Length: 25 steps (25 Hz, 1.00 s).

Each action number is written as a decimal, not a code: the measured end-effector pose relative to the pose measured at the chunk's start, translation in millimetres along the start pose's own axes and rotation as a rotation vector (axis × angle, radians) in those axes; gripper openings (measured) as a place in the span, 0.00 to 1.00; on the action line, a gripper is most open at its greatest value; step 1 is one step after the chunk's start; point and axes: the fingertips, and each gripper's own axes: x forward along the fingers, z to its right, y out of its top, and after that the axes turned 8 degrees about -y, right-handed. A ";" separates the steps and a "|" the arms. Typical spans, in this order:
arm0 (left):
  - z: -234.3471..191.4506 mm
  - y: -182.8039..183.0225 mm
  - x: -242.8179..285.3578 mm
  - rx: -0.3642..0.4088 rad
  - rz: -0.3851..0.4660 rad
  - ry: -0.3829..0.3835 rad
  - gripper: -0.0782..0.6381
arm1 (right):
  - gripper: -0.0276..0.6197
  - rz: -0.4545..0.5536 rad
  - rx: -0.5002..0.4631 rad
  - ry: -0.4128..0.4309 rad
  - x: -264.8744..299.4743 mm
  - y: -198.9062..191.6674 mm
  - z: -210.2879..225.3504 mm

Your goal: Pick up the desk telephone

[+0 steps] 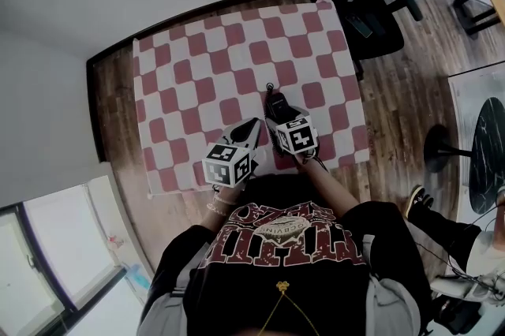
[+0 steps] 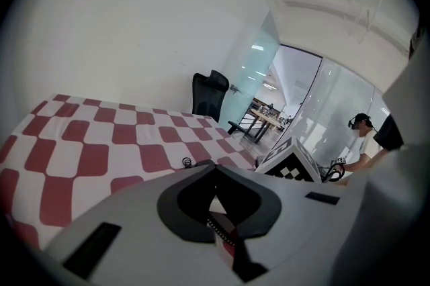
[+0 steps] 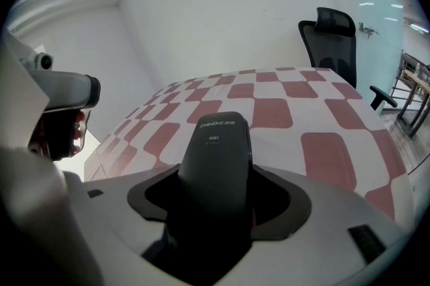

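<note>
The telephone's black handset point(image 3: 216, 164) lies between the jaws of my right gripper point(image 3: 218, 144) and points out over the checked cloth. In the head view the handset point(image 1: 276, 104) sticks out ahead of the right gripper point(image 1: 278, 112) near the table's front edge, and a bit of thin coiled cord point(image 1: 271, 87) shows at its far tip. My left gripper point(image 1: 251, 129) sits close on its left, jaws together and empty. The left gripper view shows that gripper point(image 2: 215, 167) low over the cloth, a small cord loop point(image 2: 186, 162) just past it. No telephone base is visible.
A red-and-white checked cloth point(image 1: 229, 50) covers the table against the white wall. A black office chair point(image 1: 363, 3) stands at the table's right end on the wooden floor. A round dark table point(image 1: 485, 153) is further right. Another person point(image 2: 363, 137) stands in the distance.
</note>
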 end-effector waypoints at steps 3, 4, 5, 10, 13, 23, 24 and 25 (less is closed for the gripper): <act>-0.1 -0.2 0.6 -0.001 0.000 0.001 0.11 | 0.53 -0.002 -0.007 -0.010 -2.7 0.1 4.5; -0.2 -0.6 1.0 -0.002 -0.001 0.000 0.11 | 0.53 -0.004 -0.003 -0.010 -3.0 -0.7 5.8; -0.5 -1.0 1.3 -0.003 -0.003 0.000 0.11 | 0.53 -0.006 0.002 -0.008 -3.0 -1.8 6.6; -1.0 -2.3 2.4 -0.008 -0.007 0.000 0.11 | 0.53 -0.010 0.004 -0.009 -5.5 -2.5 8.5; -2.2 -3.6 2.1 -0.013 -0.007 0.001 0.11 | 0.53 -0.016 0.002 -0.005 -6.3 -3.7 7.8; -4.7 -7.5 4.4 -0.026 -0.013 0.001 0.11 | 0.53 -0.023 -0.005 0.009 -10.0 -5.1 6.3; -5.2 -8.0 4.4 -0.030 -0.013 0.001 0.11 | 0.53 -0.024 -0.008 0.013 -10.8 -4.9 5.1; -5.5 -8.4 4.3 -0.031 -0.014 0.001 0.11 | 0.53 -0.025 -0.010 0.017 -11.8 -4.6 3.6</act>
